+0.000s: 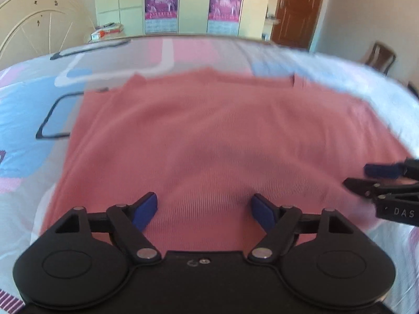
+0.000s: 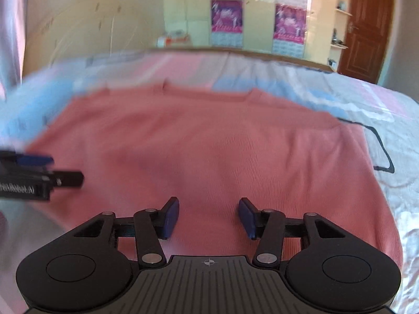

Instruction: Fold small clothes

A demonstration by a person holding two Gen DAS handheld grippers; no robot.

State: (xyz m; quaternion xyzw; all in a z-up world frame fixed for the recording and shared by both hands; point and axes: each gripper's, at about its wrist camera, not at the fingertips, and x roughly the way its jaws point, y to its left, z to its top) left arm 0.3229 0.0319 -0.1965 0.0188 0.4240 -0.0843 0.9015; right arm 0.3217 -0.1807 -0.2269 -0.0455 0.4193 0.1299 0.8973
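A pink knit garment [image 1: 209, 136] lies spread flat on the bed; it also fills the middle of the right wrist view [image 2: 209, 144]. My left gripper [image 1: 204, 210] is open and empty, its blue pads just above the garment's near part. My right gripper [image 2: 208, 217] is open and empty over the garment's near part too. The right gripper shows at the right edge of the left wrist view [image 1: 366, 176]. The left gripper shows at the left edge of the right wrist view [image 2: 65, 170]. Both views are blurred.
The bed has a pale sheet [image 1: 31, 120] with blue, pink and dark line patterns. Beyond the bed stand a cream wardrobe [image 1: 193, 2] with pink posters, a brown door [image 1: 298, 7], a small chair [image 1: 379, 55] and a box [image 1: 107, 30].
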